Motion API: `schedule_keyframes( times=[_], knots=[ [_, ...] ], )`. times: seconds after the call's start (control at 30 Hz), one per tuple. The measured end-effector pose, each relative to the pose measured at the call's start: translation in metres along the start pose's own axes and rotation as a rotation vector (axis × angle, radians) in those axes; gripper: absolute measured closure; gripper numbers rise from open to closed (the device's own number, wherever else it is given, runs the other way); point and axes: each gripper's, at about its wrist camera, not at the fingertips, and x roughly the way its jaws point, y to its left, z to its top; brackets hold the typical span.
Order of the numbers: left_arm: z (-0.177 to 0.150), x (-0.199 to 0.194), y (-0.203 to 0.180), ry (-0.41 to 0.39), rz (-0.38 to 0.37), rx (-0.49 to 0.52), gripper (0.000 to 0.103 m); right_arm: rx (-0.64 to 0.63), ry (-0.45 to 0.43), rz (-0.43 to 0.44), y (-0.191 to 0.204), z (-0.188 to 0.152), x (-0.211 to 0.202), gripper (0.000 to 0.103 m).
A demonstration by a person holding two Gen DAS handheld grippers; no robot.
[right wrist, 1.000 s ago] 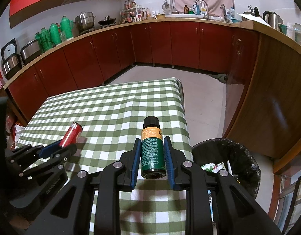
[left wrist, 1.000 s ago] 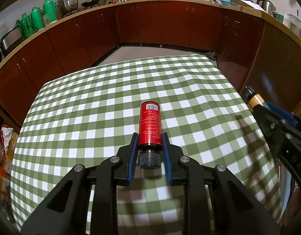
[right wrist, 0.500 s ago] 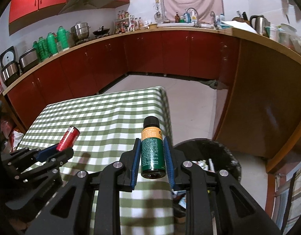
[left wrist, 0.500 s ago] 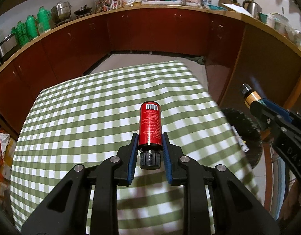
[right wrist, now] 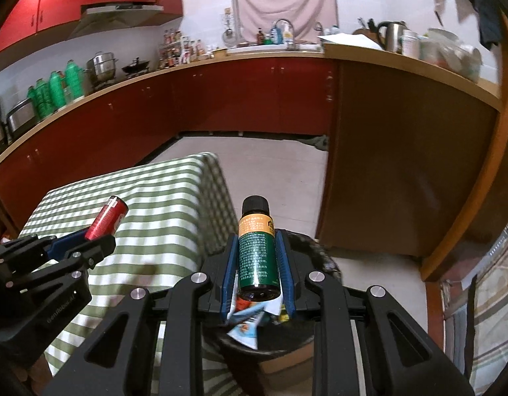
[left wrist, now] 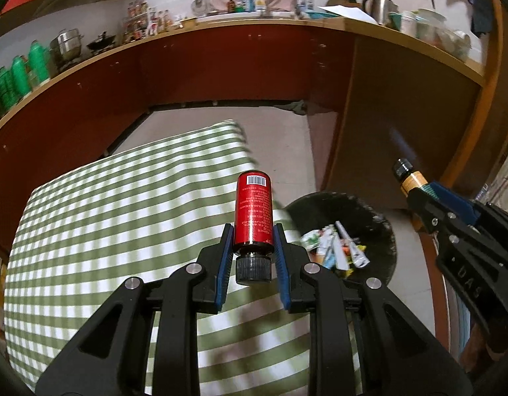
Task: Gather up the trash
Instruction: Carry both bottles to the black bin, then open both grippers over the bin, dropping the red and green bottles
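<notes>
Left gripper clamps the red can over the table's right edge; right gripper clamps the green bottle centre-frame above the open bin.

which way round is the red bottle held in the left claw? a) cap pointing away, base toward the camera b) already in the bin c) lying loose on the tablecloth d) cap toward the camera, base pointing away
d: in the left wrist view the red bottle sits clamped in the left claw with its black ribbed cap nearest the camera and the barcoded base pointing away, above the checked tablecloth.
</notes>
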Motion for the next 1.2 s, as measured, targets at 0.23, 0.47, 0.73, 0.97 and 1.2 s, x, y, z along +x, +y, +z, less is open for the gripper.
schedule_keyframes(
  times=[0.23, 0.47, 0.73, 0.97, 1.2],
  knots=[
    [0.005, 0.017, -0.029, 0.002, -0.009, 0.038, 0.080, 0.042, 0.002, -0.012, -0.022, -0.004, 0.007, 0.078],
    [0.008, 0.037, -0.041, 0.015, -0.006, 0.044, 0.080, 0.053, 0.003, -0.011, -0.032, -0.006, 0.017, 0.078],
    [0.008, 0.052, -0.047, 0.017, -0.001, 0.056, 0.080, 0.066, 0.007, -0.014, -0.040, -0.006, 0.030, 0.078],
    [0.013, 0.062, -0.050, 0.031, 0.005, 0.066, 0.080, 0.077, 0.020, -0.016, -0.043, -0.007, 0.042, 0.078],
    [0.011, 0.071, -0.052, 0.047, 0.013, 0.072, 0.056, 0.087, 0.004, -0.042, -0.045, -0.008, 0.041, 0.059]
  ],
)
